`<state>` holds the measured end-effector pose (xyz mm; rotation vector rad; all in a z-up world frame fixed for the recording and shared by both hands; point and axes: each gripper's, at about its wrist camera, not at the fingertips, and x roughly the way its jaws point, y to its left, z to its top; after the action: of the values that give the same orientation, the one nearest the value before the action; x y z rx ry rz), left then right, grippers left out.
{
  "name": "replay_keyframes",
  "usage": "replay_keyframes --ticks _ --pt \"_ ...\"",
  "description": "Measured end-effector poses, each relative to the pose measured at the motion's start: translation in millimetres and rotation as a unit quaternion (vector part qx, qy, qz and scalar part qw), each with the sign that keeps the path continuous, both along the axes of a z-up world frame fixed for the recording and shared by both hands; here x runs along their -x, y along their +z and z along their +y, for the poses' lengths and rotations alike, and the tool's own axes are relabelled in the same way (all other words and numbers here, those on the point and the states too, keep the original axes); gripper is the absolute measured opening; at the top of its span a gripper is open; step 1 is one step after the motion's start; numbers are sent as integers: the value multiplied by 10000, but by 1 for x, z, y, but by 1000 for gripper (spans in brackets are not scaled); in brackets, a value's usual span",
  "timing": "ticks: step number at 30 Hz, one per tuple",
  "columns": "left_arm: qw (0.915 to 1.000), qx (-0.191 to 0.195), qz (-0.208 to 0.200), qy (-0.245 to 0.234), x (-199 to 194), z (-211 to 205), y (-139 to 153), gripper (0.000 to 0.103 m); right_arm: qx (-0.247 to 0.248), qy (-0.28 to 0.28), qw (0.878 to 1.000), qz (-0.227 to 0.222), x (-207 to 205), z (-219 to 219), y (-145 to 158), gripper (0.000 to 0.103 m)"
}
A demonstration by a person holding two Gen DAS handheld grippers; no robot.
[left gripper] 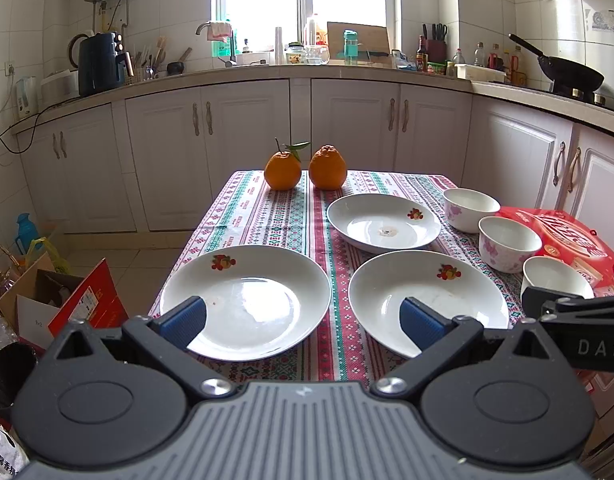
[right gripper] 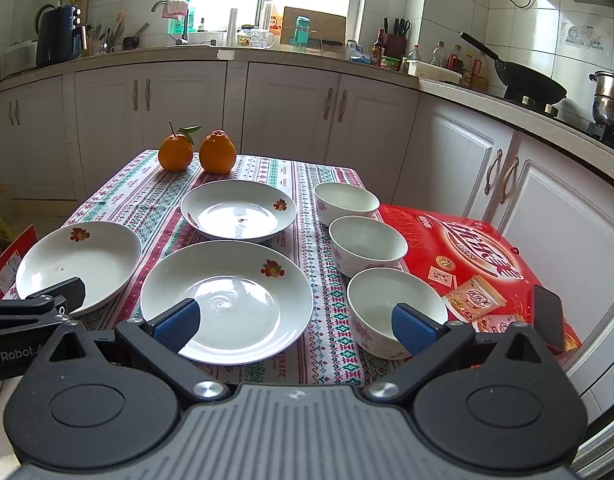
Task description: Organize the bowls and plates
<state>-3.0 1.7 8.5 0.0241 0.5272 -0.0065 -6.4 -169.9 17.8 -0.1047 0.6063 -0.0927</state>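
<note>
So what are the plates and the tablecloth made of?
The plates look like glazed ceramic or porcelain: white and glossy, they mirror the window light, with a printed fruit motif on the rim. It could be melamine; the pictures cannot settle that. The tablecloth looks like woven cotton: matte, with a stitched-looking pattern in red and green bands.

I see two oranges (left gripper: 305,168) at the far edge of the patterned tabletop (left gripper: 267,216), a red box (right gripper: 467,256) against its right side, and a black wok (right gripper: 527,80) on the stove well beyond it.
</note>
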Motion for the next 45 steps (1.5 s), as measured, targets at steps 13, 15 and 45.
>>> replay_keyframes --ticks 13,15,45 --pt "10000 2 3 0 0 0 0 102 13 -9 10000 -7 0 1 -1 103" --pt "10000 -1 7 -2 -1 0 0 102 10 -9 10000 -2 0 1 -1 103" --pt "9964 -414 589 -443 -33 78 -62 102 -138 2563 9665 -54 -92 40 20 103"
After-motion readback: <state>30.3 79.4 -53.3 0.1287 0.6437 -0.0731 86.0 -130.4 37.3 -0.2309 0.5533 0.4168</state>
